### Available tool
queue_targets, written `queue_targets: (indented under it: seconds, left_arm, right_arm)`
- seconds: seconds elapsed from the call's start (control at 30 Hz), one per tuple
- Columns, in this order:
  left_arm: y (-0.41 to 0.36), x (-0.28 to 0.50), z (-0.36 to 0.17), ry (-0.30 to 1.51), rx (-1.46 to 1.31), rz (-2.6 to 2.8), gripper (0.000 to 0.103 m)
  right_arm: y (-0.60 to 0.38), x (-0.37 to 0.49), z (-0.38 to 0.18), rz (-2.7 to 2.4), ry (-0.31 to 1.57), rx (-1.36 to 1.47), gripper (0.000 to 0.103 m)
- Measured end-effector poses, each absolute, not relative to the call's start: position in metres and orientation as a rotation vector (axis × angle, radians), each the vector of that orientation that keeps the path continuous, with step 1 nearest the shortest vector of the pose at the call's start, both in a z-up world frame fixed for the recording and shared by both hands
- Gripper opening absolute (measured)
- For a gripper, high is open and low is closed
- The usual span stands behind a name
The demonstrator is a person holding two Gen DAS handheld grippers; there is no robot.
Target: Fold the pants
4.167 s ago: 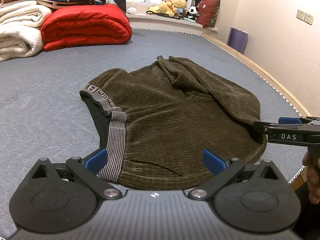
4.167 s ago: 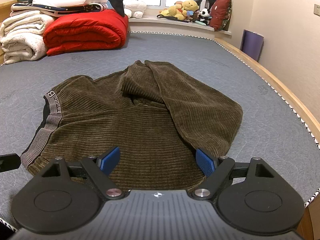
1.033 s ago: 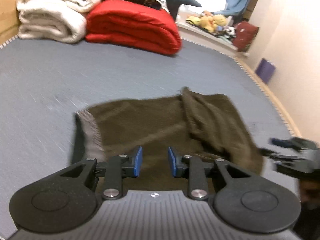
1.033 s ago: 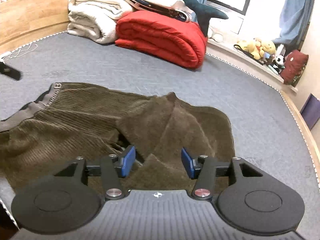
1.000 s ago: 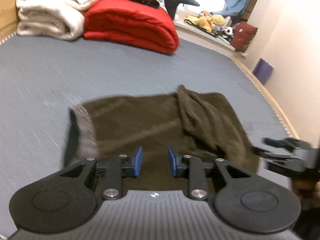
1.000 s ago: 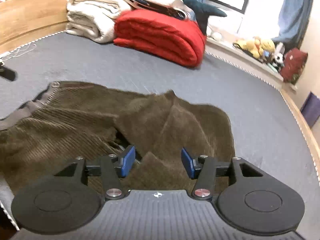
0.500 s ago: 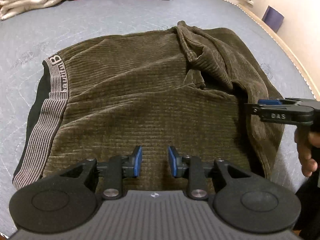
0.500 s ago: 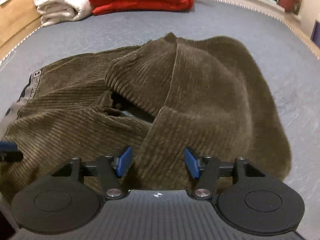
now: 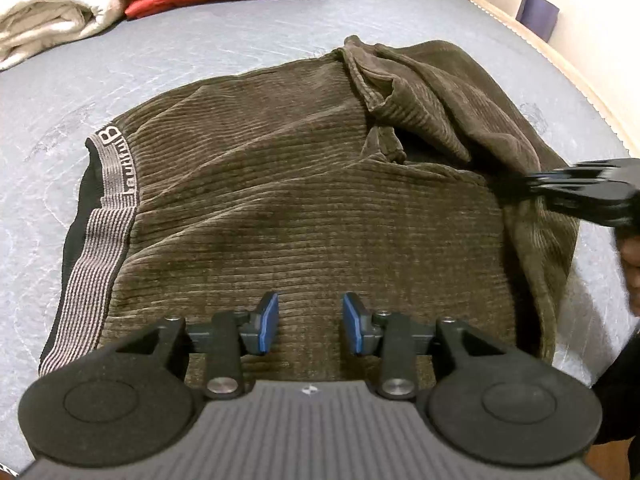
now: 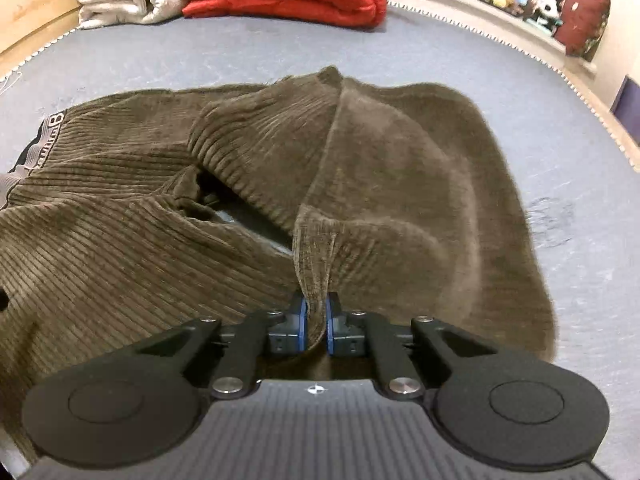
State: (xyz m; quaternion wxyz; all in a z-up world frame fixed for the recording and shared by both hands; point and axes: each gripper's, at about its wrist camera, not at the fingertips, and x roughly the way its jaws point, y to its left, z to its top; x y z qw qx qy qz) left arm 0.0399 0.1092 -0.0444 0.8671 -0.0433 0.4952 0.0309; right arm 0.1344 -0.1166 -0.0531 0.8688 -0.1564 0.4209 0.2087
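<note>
On grey quilted mattress (image 9: 240,52): brown ribbed corduroy pants (image 9: 304,200), folded, long axis left-right, striped waistband (image 9: 96,240) left. Right gripper (image 10: 316,322) pinching fabric fold. Left gripper (image 9: 310,322) opening, narrow gap, nothing gripped.

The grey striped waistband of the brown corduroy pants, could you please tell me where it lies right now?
In the left wrist view, the grey striped waistband runs down the left edge of the brown corduroy pants on the grey mattress, left of the left gripper.
</note>
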Motion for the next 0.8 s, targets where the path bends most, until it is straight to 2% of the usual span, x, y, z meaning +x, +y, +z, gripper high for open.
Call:
queue_targets:
  seconds: [0.13,0.23,0.47,0.63,0.67,0.8]
  left_arm:
    - [0.11,0.043,-0.041,1.035,-0.129,0.061,0.04]
    - [0.1,0.046,-0.039,1.033,-0.132,0.035,0.04]
    - [0.071,0.05,-0.054,1.133,-0.133,-0.047,0.04]
    - [0.062,0.05,-0.069,1.205,-0.121,-0.074,0.04]
    - [0.06,0.05,-0.071,1.208,-0.106,-0.073,0.04]
    - [0.06,0.05,-0.077,1.223,-0.091,-0.057,0.04]
  right_arm:
    - [-0.158,0.119,-0.02,0.427,0.827,-0.32,0.008]
    - [-0.216,0.104,-0.008,0.381,0.854,-0.259,0.008]
    - [-0.301,0.065,-0.059,0.386,1.092,-0.194,0.008]
    - [-0.32,0.061,-0.037,0.405,0.992,-0.108,0.016]
    - [-0.324,0.063,-0.028,0.383,0.954,-0.078,0.021]
    - [-0.321,0.075,-0.002,0.341,0.795,-0.057,0.026]
